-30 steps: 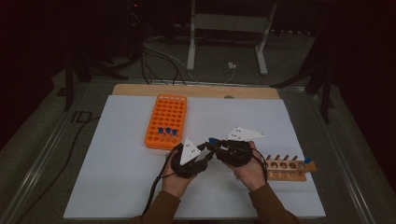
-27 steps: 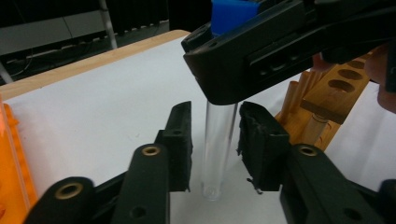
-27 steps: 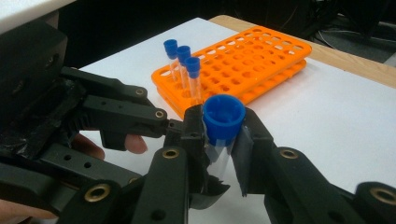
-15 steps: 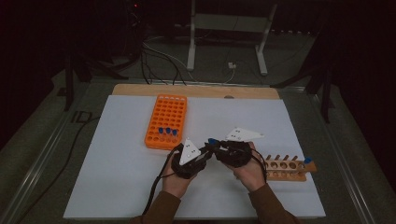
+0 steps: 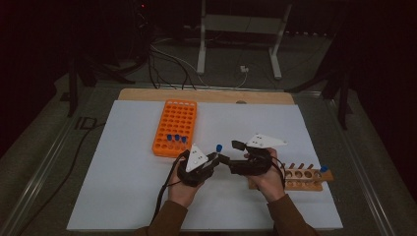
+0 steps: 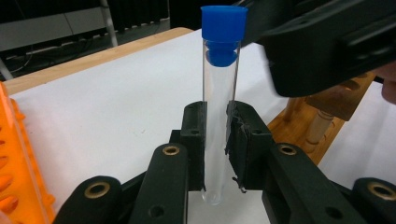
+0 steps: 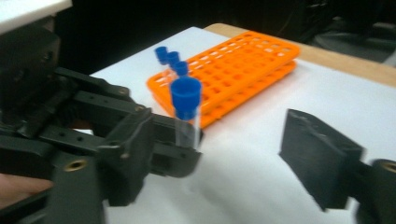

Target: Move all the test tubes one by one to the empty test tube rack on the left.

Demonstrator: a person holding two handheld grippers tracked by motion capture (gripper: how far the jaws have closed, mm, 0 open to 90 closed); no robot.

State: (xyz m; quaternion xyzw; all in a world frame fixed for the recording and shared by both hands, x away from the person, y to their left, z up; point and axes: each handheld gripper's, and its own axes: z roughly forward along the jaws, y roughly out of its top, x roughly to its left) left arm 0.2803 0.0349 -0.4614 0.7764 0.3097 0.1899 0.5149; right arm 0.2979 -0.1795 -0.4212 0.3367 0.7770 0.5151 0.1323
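Observation:
A clear test tube with a blue cap (image 6: 219, 93) stands upright in my left gripper (image 6: 216, 116), whose jaws are shut on its lower half. In the high view the left gripper (image 5: 215, 157) and the tube's cap (image 5: 218, 147) sit at the middle of the white sheet. My right gripper (image 5: 230, 151) faces it from the right. Its jaws have just been opening and now stand wide apart. The tube (image 7: 187, 116) rises between them, near the left one, with no pad pressing on it. The right gripper (image 7: 224, 163) holds nothing.
An orange tube rack (image 5: 174, 127) lies behind the left hand, with three blue-capped tubes (image 5: 176, 138) in its near rows. A wooden rack (image 5: 305, 177) sits by the right hand, one blue-capped tube (image 5: 323, 169) at its right end. A wooden board (image 5: 206, 96) edges the far side.
The right gripper's jaws have spread apart beside the tube. Both hands have stayed where they were, and the tube remains upright in the left gripper.

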